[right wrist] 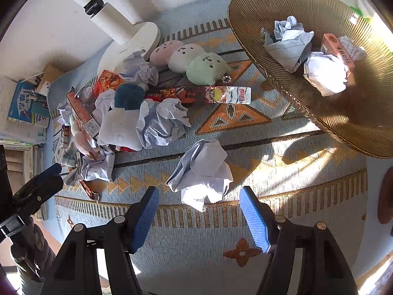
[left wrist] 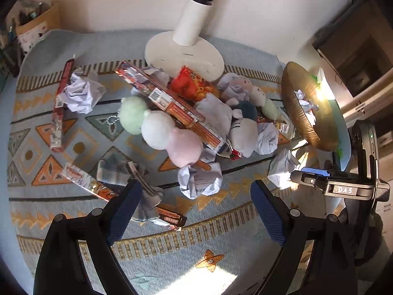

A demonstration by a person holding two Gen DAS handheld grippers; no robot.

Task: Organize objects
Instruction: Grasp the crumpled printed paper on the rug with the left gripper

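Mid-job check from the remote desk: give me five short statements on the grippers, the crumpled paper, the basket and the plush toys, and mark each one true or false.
1. The right gripper is open, with a crumpled paper ball just ahead of its fingers. True.
2. The woven basket holds nothing. False: it holds crumpled paper and a small orange box.
3. The left gripper is shut on a snack pack. False: its jaws stand open and grip nothing.
4. The pink, white and green plush toy lies on the patterned cloth, not in the basket. True.
5. The white lamp base stands inside the basket. False: it stands on the cloth near the wall.
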